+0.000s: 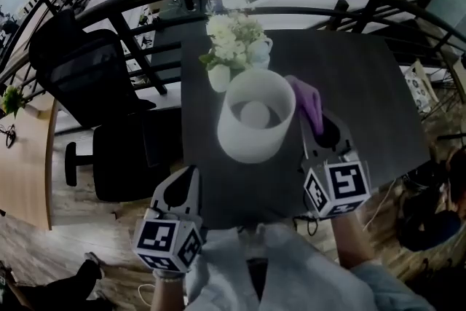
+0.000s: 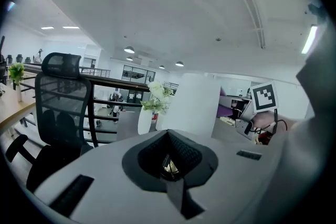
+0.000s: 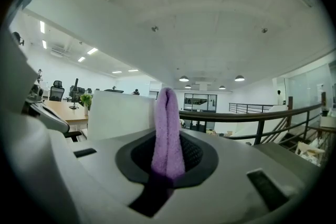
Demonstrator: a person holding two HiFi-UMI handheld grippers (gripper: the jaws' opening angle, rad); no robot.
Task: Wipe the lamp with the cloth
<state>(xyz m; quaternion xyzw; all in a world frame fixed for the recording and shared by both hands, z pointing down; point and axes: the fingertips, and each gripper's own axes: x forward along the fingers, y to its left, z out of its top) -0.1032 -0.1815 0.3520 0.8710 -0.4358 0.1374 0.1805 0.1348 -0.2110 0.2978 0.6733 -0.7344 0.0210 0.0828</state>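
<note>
Purple cloth (image 3: 167, 134) clamped in the fingers of the right gripper (image 1: 322, 129), just right of the white lamp (image 1: 247, 146); left gripper (image 1: 183, 182) with fingers together, empty, near edge of the dark surface (image 1: 364, 84).

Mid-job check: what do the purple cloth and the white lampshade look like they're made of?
Cloth: a soft, matte textile with a fuzzy nap, folded limply; probably microfibre or terry. Lampshade: a smooth, even matte white wall with no visible weave; it could be fabric or frosted plastic, can't tell which.
</note>
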